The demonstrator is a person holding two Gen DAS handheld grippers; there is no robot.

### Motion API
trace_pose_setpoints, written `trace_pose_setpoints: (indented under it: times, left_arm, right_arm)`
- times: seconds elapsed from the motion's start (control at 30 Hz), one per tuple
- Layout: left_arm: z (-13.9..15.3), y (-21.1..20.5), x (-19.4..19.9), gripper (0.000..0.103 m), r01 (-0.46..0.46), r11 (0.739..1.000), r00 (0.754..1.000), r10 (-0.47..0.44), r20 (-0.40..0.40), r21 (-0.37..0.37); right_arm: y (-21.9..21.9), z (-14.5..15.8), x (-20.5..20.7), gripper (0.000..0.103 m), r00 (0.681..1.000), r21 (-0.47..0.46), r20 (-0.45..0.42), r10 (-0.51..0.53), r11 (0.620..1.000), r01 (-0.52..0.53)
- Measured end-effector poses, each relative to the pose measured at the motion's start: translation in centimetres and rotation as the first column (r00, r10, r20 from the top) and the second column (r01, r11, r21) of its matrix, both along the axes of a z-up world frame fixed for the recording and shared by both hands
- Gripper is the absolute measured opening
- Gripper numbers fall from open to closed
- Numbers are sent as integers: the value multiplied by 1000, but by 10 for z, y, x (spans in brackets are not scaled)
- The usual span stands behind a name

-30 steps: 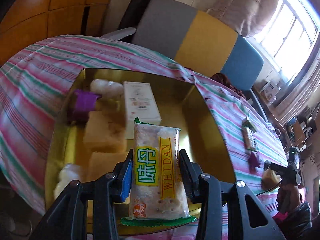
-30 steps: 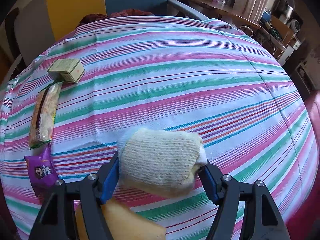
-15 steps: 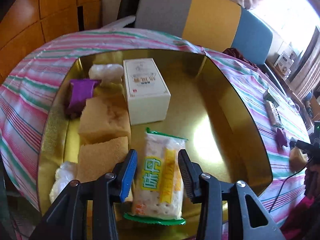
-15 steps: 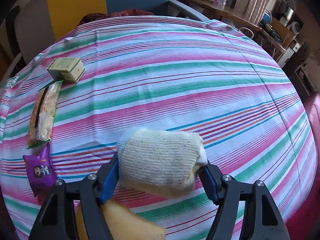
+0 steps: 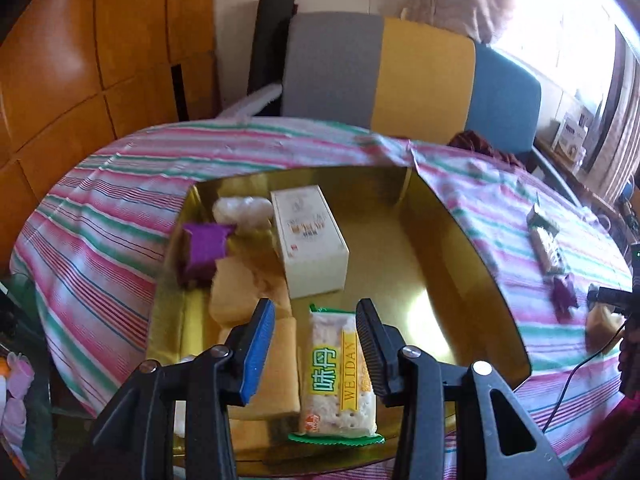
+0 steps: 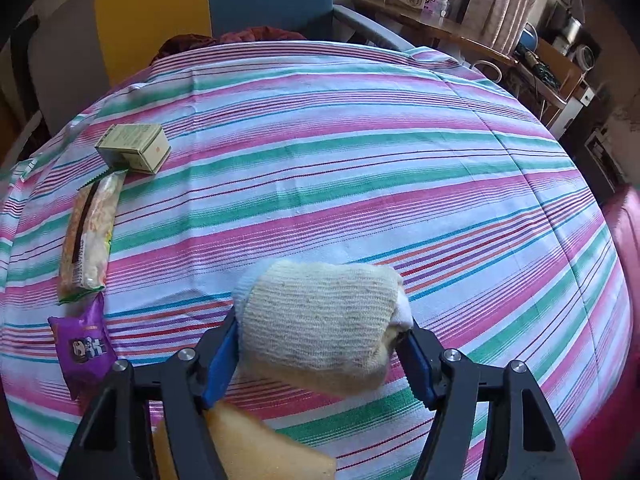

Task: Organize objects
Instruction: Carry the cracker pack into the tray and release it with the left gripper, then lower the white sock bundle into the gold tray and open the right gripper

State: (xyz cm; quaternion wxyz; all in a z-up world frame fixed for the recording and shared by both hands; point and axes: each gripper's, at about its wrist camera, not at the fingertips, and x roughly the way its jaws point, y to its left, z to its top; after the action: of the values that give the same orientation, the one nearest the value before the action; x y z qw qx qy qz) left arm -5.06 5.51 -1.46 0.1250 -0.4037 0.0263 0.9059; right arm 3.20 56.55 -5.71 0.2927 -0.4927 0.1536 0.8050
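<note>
The left tool [image 5: 316, 344], jaws now slack, has just released the cracker packet [image 5: 340, 376] by the gold tray's [image 5: 472, 248] near edge; the right tool [image 6: 320, 344] still clamps the cloth roll [image 6: 320, 320] above the counter [image 6: 360, 152], next to go.

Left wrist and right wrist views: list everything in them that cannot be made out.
- Left wrist view: print on the white box is blurred.
- Left wrist view: packets far right on the tablecloth are too small to identify.
- Right wrist view: yellow sponge is cut by the bottom edge and partly covered by the right gripper.
- Right wrist view: the cloth roll hides what lies beneath it.
</note>
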Motion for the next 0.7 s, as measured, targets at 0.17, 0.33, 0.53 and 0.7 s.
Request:
trace_pose_setpoints:
  times: [0.17,0.33,0.53,0.7]
  left_arm:
    - [11,-11,1,42,-15,1000,1000,16,-20,15]
    - [12,-21,3,42,-32,999,999,32,-15,35]
    - [10,-34,3,42,-56,997,998,57,-10,55]
    - [8,-55,2,42,-103,992,995,103,-10,73]
  right_arm:
    - [-24,29,-1,70,990,25,-116,82,997,-79]
    - [-87,51,-21,70,955,22,-172,242,970,-242]
    - [-197,83,-53,71,832,59,-227,506,860,-507]
    - [-301,101,-70,70,659,82,-244,711,693,-717]
